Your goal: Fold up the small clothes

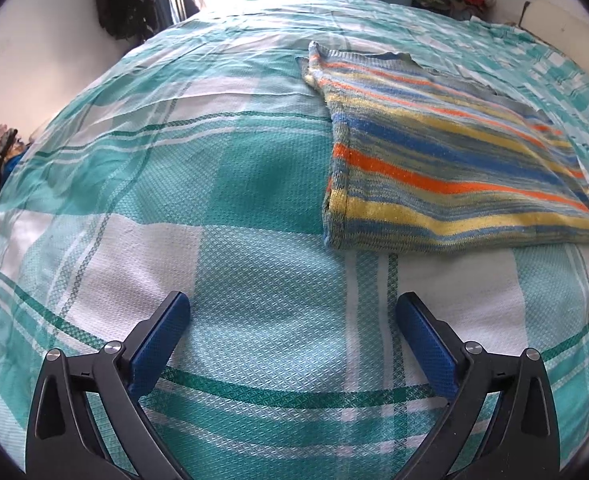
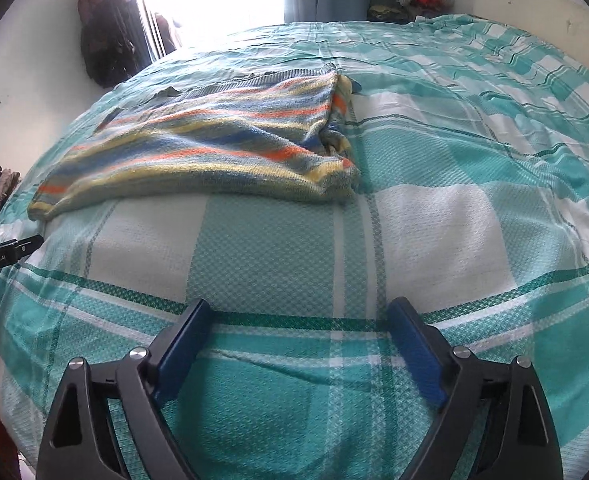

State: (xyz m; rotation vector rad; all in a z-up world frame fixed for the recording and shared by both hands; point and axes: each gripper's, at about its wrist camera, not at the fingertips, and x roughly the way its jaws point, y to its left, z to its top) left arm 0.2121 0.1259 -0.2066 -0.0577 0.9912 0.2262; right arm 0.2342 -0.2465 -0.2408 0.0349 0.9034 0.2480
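Both grippers, left (image 1: 293,312) and right (image 2: 298,318), hang with jaws spread wide and empty over the checked sheet (image 1: 254,240). Folded striped sweater (image 1: 446,168) lies ahead, right of the left gripper, left of the right.

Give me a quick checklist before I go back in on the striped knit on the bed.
1. Left tool open with nothing between its fingers: ok.
2. Right tool open and holding nothing: ok.
3. Striped knit lying on the checked bedcover, apart from both tools: ok.
4. Knit folded flat and neat: not ok, its right edge is bunched.
5. Bedcover between tools and knit free of other items: ok.
6. Number of layers in the fold: cannot tell.
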